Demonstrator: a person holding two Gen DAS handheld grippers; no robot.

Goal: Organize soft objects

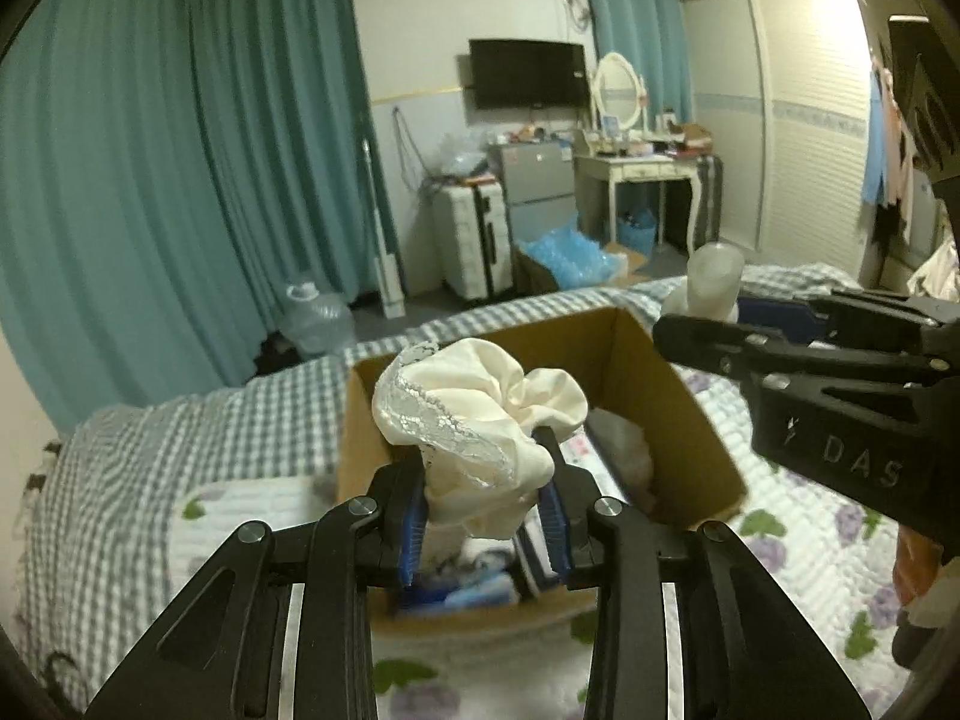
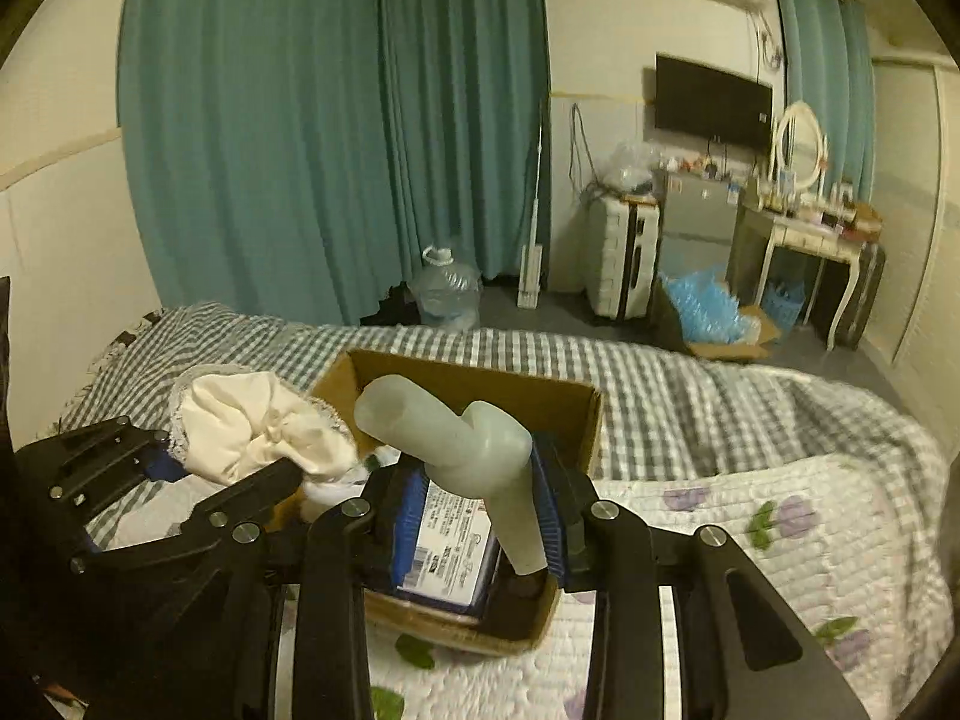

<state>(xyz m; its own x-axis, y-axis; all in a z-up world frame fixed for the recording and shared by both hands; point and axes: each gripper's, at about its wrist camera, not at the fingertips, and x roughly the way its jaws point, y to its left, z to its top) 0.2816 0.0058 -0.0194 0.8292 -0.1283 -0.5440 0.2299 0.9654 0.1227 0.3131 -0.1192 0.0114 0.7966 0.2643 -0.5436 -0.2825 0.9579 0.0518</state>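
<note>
Above the cardboard box (image 1: 678, 420), both hand-held grippers carry soft things.
The left hand-held gripper (image 1: 486, 516) is clamped on a cream lace-trimmed cloth (image 1: 474, 414); the right hand-held gripper (image 2: 480, 516) pinches a pale rubbery tube piece (image 2: 456, 438), over the bed (image 2: 750, 516).

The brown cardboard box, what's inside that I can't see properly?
- Left wrist view: the cream lace-trimmed cloth covers the middle of the brown cardboard box.
- Right wrist view: the pale rubbery forked piece hides part of the printed blue packet; its print is too small.
</note>
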